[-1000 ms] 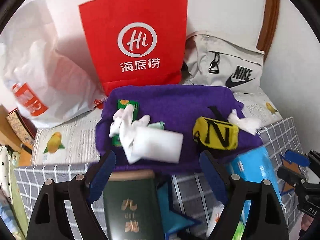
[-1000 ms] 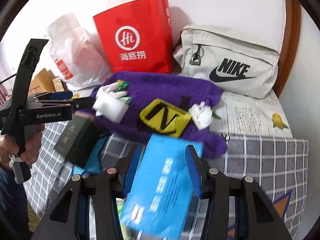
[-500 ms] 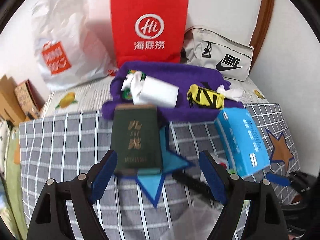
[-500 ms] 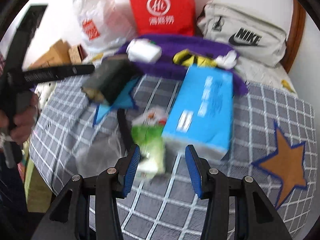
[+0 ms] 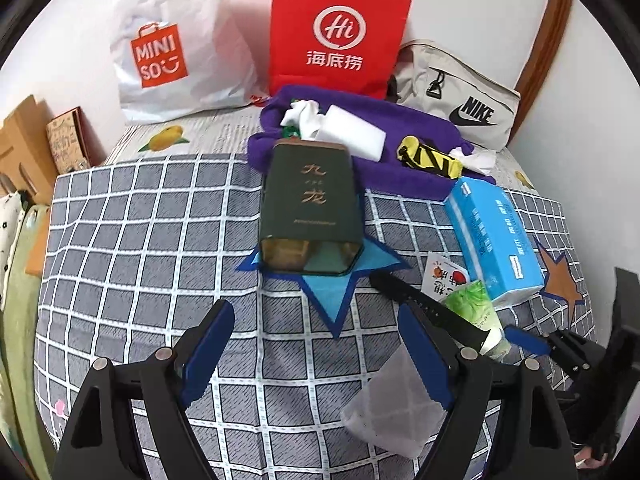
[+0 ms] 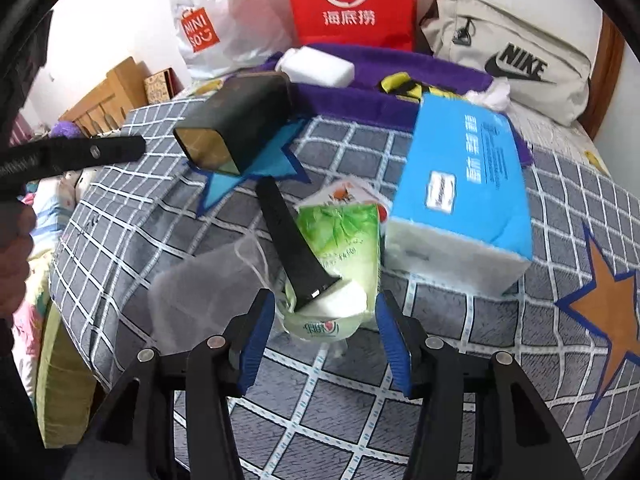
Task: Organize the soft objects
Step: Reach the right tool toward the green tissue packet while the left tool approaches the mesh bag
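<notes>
A purple cloth (image 5: 404,118) lies at the back of the bed with a white sponge (image 5: 352,138), a crumpled white cloth (image 5: 300,114), a yellow-black pouch (image 5: 430,158) and a white tissue (image 5: 478,158) on it. My left gripper (image 5: 316,354) is open and empty over the checked cover. My right gripper (image 6: 326,334) is open, its jaws either side of a green tissue pack (image 6: 340,236), touching nothing. A white mesh bag (image 5: 394,404) lies beside the left gripper.
A dark green tin (image 5: 310,200) lies on its side. A blue tissue box (image 5: 492,236) and a black strap (image 6: 292,244) lie mid-bed. A red paper bag (image 5: 338,28), a white Miniso bag (image 5: 172,48) and a grey Nike bag (image 5: 460,94) stand at the wall.
Both grippers have pulled back from the purple cloth toward the near edge of the bed. The right gripper now sits at the green tissue pack. Both stay open.
</notes>
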